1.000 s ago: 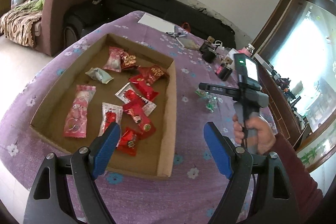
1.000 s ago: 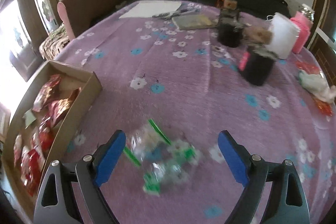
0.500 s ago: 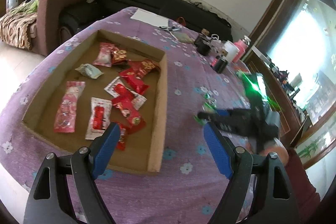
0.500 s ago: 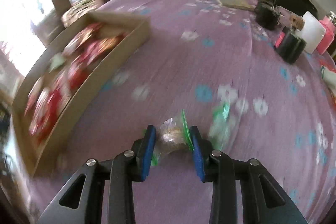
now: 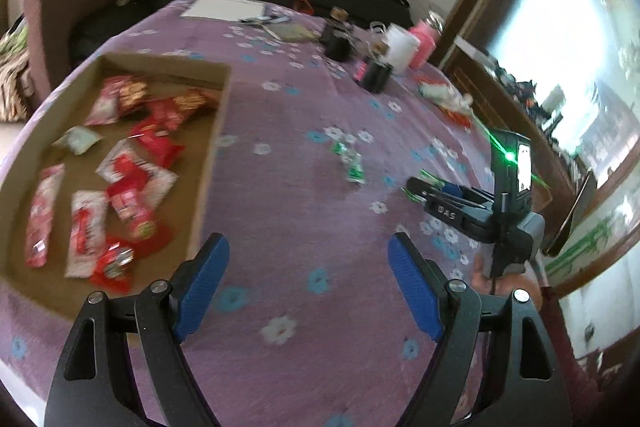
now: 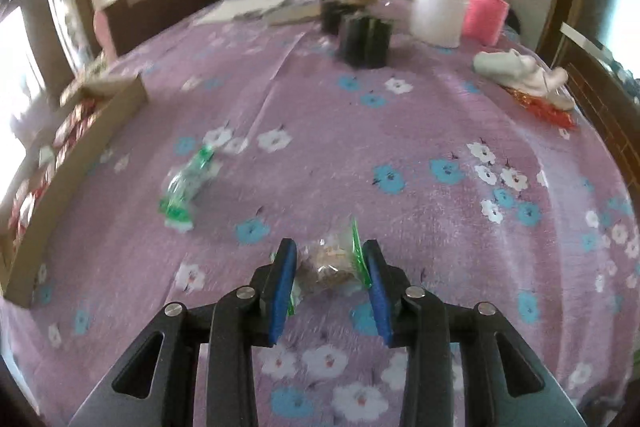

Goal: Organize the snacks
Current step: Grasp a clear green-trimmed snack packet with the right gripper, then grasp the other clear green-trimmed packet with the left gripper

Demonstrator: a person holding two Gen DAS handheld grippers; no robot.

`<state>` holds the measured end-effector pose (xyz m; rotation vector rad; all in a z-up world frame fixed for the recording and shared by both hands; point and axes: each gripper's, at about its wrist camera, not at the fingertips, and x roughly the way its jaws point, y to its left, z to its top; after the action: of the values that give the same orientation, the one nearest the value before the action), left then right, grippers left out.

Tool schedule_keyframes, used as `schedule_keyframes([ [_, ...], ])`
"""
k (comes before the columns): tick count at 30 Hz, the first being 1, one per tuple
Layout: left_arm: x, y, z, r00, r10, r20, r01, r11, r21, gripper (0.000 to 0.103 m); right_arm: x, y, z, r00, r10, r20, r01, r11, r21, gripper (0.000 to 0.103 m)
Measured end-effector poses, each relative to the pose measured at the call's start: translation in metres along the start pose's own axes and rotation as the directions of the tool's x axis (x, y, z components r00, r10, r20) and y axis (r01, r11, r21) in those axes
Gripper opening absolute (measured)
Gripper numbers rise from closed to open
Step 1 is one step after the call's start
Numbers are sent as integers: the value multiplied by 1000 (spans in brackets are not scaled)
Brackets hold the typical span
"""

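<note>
Right wrist view, right gripper [image 6: 329, 267] angled down, jaws clamping green-edged snack packet [image 6: 330, 261]

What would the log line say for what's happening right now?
right gripper: shut on clear green-edged snack | left gripper: open, holding nothing | second green snack: on tablecloth | cardboard tray: holds red snacks

- L black two-finger gripper w/ blue pads [image 5: 308, 281]: jaws wide apart, nothing btwn, angled down.
- R black gripper w/ blue pads [image 6: 330, 281]: jaws just eased slightly, pads pinching clear green-edged snack packet [image 6: 330, 263].
- Hand [image 5: 506, 281] grips R handle.
</note>
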<state>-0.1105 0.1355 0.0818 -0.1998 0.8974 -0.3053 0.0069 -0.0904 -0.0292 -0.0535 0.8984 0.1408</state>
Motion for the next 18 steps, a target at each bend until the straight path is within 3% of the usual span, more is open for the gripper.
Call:
schedule_keyframes([
  [3, 25, -18, 9, 1000, 2, -26, -1, 999, 33, 82, -1, -4, -3, 999, -9, 34, 8, 1000, 25, 40],
  [9, 81, -39, 33, 999, 5, -53, -3, 999, 43, 82, 2, -11, -1, 1000, 10, 25, -11, 999, 46, 40],
  [14, 119, -40, 47, 996, 25, -86, -21, 999, 41, 81, -1, -10, -5, 998, -67, 19, 67, 997, 32, 38],
  [16, 130, -42, 50, 995, 30, -91, -26, 998, 49, 65, -3, -14, -7, 994, -105, 18, 104, 994, 41, 37],
  [18, 139, -45, 52, 994, 47, -100, -40, 997, 69, 61, -4, -18, -7, 992, -122, 16, 121, 991, 54, 37],
])
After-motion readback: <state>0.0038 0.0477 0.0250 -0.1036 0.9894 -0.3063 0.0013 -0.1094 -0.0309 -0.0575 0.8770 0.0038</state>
